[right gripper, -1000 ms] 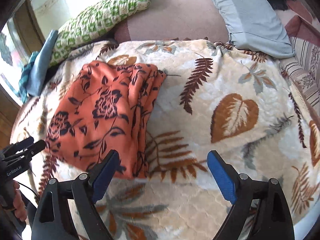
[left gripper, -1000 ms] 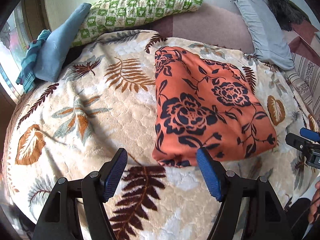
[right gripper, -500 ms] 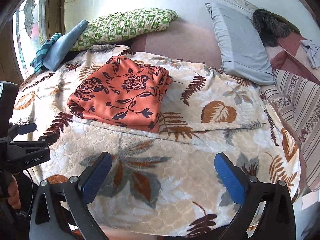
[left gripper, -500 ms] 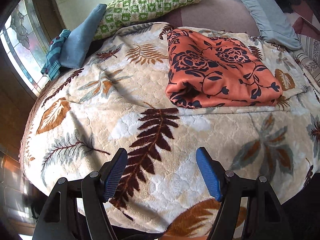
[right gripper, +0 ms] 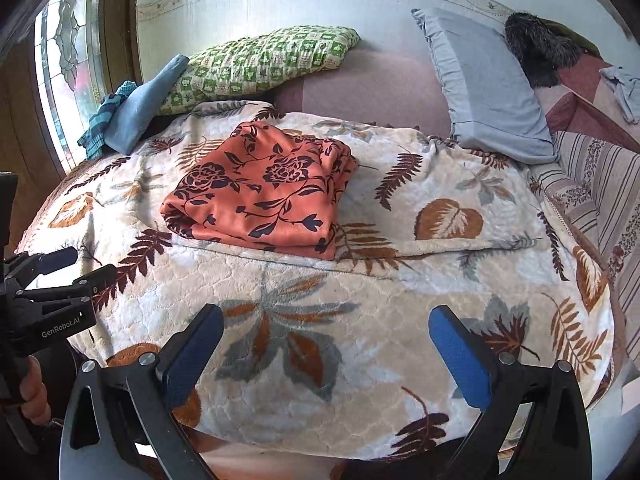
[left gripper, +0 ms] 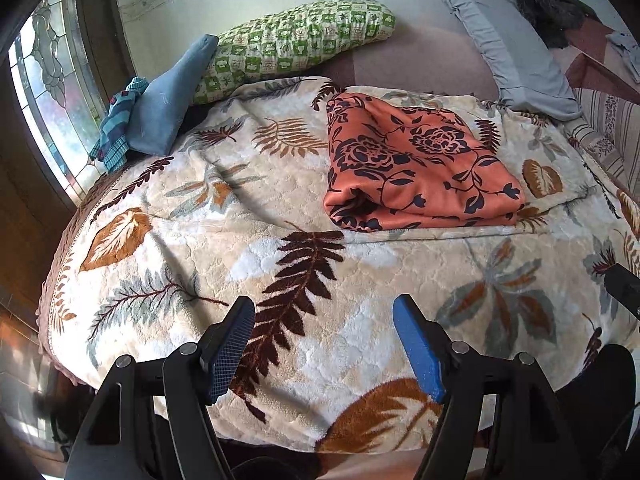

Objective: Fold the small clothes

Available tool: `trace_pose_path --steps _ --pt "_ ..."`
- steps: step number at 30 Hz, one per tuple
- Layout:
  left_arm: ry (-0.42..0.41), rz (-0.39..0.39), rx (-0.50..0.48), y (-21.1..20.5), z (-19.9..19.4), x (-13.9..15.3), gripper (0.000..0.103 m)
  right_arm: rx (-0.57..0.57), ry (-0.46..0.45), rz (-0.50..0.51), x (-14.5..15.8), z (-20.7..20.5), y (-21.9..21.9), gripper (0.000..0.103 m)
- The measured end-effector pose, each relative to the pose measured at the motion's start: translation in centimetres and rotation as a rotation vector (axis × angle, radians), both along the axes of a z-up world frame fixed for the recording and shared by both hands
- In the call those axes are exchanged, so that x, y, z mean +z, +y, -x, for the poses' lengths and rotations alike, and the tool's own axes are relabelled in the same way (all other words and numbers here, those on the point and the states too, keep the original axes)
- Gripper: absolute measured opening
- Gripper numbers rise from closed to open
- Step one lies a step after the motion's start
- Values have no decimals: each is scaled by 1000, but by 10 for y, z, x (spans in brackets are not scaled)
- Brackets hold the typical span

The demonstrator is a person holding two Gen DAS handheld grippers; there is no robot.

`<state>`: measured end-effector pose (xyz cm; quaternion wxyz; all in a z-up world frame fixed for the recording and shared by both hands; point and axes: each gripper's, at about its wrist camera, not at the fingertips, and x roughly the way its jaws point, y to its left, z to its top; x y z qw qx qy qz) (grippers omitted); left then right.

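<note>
An orange cloth with dark blue flowers [left gripper: 416,168] [right gripper: 264,194] lies folded into a thick rectangle on the leaf-patterned blanket [left gripper: 224,240] [right gripper: 360,312]. My left gripper [left gripper: 324,320] hangs open over the blanket's near edge, well short of the cloth, nothing between its blue pads. My right gripper [right gripper: 326,332] is also back from the cloth, its jaws wide open and empty. In the right wrist view the left gripper [right gripper: 60,268] shows at the left edge, held by a hand [right gripper: 32,396].
A green checked pillow [left gripper: 296,44] and a blue folded cloth [left gripper: 168,108] lie at the back left by a stained-glass window [left gripper: 52,92]. A grey-blue pillow [right gripper: 484,84] leans at the back right, with a striped cover [right gripper: 600,196] beyond.
Both grippers have pulled back toward the near edge of the bed and risen, leaving the folded orange cloth farther away. The right jaws have spread wider.
</note>
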<state>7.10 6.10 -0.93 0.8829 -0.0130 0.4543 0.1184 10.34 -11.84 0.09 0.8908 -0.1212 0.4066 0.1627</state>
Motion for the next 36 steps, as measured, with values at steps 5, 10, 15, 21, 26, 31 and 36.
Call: trace_pose_path --steps 5,10,15,21,26,31,36 --pt "-5 -7 -24 -5 3 5 72 -19 -41 22 3 5 -6 103" --pt "-8 22 -33 -8 6 11 71 -37 -25 6 3 3 -13 103" --pt "-10 36 -63 -12 8 14 71 -43 -30 10 3 3 -14 103" --pt "1 45 -76 -14 7 14 71 -46 -31 19 3 2 -14 103" --pt "9 46 -75 -17 4 14 71 -56 -18 23 0 -1 -16 103" --pt "10 37 -92 -26 1 16 71 -73 -3 26 -4 -4 -19 103" --pt "5 22 -101 -31 2 16 71 -91 6 32 -7 -7 -23 103"
